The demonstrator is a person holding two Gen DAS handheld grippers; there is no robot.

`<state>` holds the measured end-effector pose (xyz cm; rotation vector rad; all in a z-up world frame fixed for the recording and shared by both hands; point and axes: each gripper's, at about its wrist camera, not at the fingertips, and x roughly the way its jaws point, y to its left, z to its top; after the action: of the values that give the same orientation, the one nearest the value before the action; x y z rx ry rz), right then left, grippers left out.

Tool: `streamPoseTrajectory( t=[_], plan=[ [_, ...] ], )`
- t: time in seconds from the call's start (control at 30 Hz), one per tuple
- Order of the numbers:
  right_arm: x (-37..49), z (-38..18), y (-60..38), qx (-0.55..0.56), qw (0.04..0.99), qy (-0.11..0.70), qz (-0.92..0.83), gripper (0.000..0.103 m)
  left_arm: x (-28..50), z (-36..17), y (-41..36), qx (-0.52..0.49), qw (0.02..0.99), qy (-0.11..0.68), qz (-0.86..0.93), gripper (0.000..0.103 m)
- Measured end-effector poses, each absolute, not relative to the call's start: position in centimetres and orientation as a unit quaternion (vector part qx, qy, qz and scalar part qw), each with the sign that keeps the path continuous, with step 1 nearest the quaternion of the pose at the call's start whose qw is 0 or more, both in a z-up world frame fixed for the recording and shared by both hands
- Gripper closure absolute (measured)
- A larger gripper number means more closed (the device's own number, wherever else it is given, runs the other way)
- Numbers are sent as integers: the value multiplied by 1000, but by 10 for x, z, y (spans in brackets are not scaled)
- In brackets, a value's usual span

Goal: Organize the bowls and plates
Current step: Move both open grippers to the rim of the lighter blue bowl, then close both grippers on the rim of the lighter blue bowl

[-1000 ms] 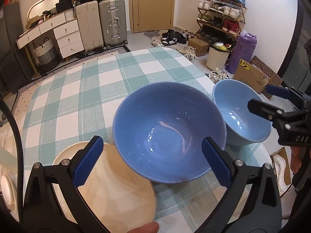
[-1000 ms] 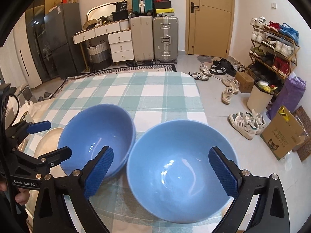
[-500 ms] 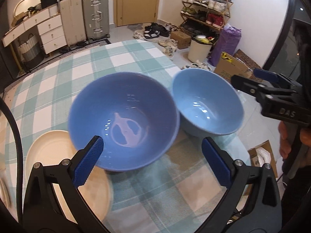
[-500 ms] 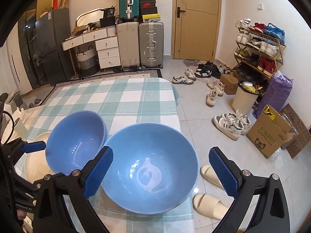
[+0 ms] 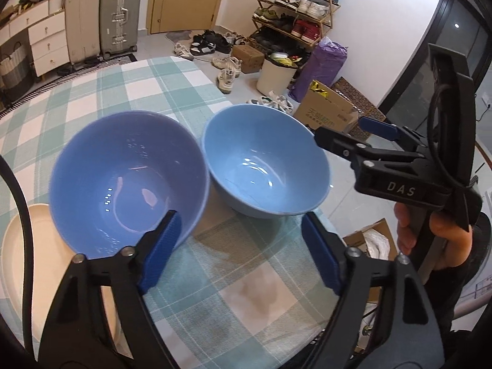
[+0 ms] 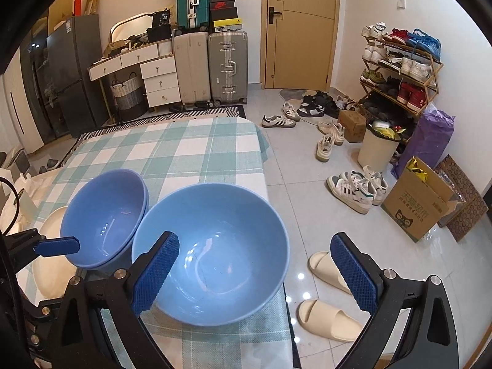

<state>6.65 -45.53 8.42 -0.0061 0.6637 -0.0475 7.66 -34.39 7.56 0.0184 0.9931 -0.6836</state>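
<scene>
Two blue bowls stand side by side on the green checked table point(image 5: 129, 92). The darker bowl point(image 5: 129, 181) point(image 6: 106, 215) is on the left, the lighter bowl point(image 5: 266, 163) point(image 6: 212, 252) on the right near the table's edge; their rims nearly touch. A cream plate point(image 5: 18, 261) point(image 6: 50, 264) lies left of the darker bowl. My left gripper point(image 5: 240, 252) is open and empty, low in front of the gap between the bowls. My right gripper point(image 6: 255, 273) is open and empty, with its left finger over the lighter bowl's near rim.
The table's right edge point(image 6: 264, 166) drops to a tiled floor with slippers point(image 6: 329, 319), shoes, a cardboard box point(image 6: 418, 200) and a bin point(image 6: 378, 147). Suitcases point(image 6: 227, 64), drawers and a shoe rack point(image 6: 399, 70) stand behind.
Both grippers have pulled back and shifted right, so the bowls look smaller and further left. The bowls and plate stay in place. Both grippers stay open.
</scene>
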Motion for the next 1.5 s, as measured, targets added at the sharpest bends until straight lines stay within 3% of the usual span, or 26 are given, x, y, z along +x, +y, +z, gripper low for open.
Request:
streamPoseTrajectory(
  t=[0.03, 0.1, 0.2, 0.73, 1.0, 1.33, 1.4, 1.5],
  plan=[
    [65, 83, -456, -2, 945, 327, -24, 2, 76, 75, -346, 7, 819, 470, -328, 33],
    [64, 82, -456, -2, 944, 328, -25, 2, 75, 73, -352, 7, 814, 473, -338, 47],
    [62, 80, -457, 0, 944, 330, -24, 2, 73, 70, -361, 17, 805, 479, -350, 56],
    [75, 57, -479, 22, 934, 355, -26, 3, 93, 44, -382, -5, 807, 504, -308, 56],
    [100, 38, -491, 39, 924, 379, -24, 37, 105, 38, -384, -1, 811, 507, -293, 56],
    [117, 29, -498, 45, 921, 386, -17, 58, 111, 35, -391, -3, 811, 508, -292, 56],
    [117, 28, -501, 61, 921, 386, -11, 71, 111, 36, -393, -2, 812, 507, -290, 56],
    [120, 26, -502, 64, 920, 386, -10, 79, 111, 36, -396, 4, 814, 504, -290, 56]
  ],
)
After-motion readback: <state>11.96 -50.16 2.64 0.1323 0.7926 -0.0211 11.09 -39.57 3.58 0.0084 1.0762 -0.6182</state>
